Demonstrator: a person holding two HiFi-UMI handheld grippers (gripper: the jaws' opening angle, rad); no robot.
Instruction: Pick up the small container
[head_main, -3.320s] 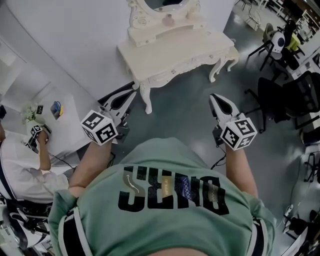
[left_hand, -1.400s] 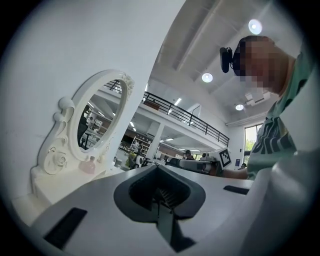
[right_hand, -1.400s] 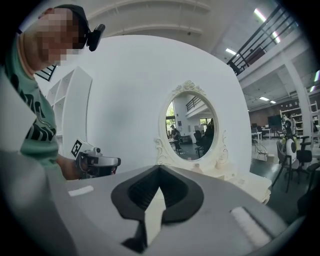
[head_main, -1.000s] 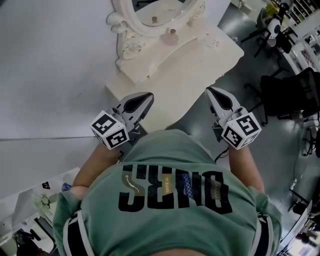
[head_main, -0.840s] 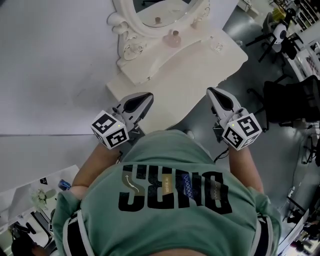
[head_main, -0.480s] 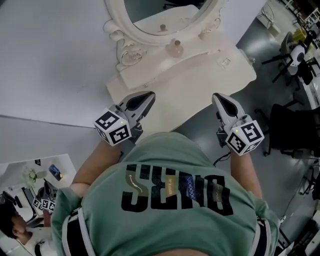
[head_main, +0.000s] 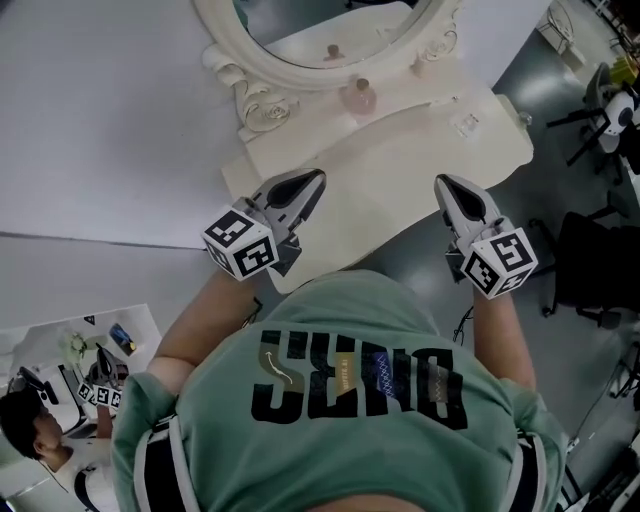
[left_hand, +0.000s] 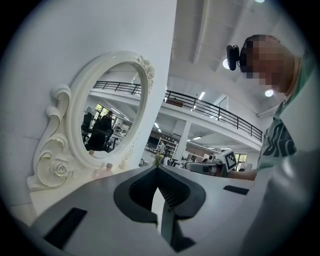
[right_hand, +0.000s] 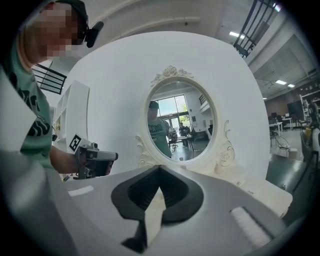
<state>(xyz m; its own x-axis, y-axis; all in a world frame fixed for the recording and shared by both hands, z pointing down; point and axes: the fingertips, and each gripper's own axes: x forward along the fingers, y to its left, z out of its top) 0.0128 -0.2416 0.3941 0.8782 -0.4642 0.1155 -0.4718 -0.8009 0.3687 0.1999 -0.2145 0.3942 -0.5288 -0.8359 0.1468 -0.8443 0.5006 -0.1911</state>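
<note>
A cream dressing table (head_main: 400, 165) with an oval mirror (head_main: 330, 25) stands in front of me. On its raised back shelf are a small pink bottle (head_main: 358, 97) and, to the right, a small clear container (head_main: 465, 124). My left gripper (head_main: 316, 180) is shut and empty, hovering over the table's front left part. My right gripper (head_main: 443, 182) is shut and empty too, over the front right part. Both point towards the mirror, well short of the shelf. The left gripper view shows its joined jaws (left_hand: 158, 167) below the mirror (left_hand: 110, 115); the right gripper view shows its own (right_hand: 160, 167).
A white wall (head_main: 100, 120) backs the table on the left. Black office chairs (head_main: 600, 270) stand on the grey floor to the right. At the lower left a seated person (head_main: 40, 440) works at a white desk. The mirror's carved frame (head_main: 262, 105) rises behind the shelf.
The dressing table has come closer. Both grippers, still shut, have advanced from its front edge to over its top.
</note>
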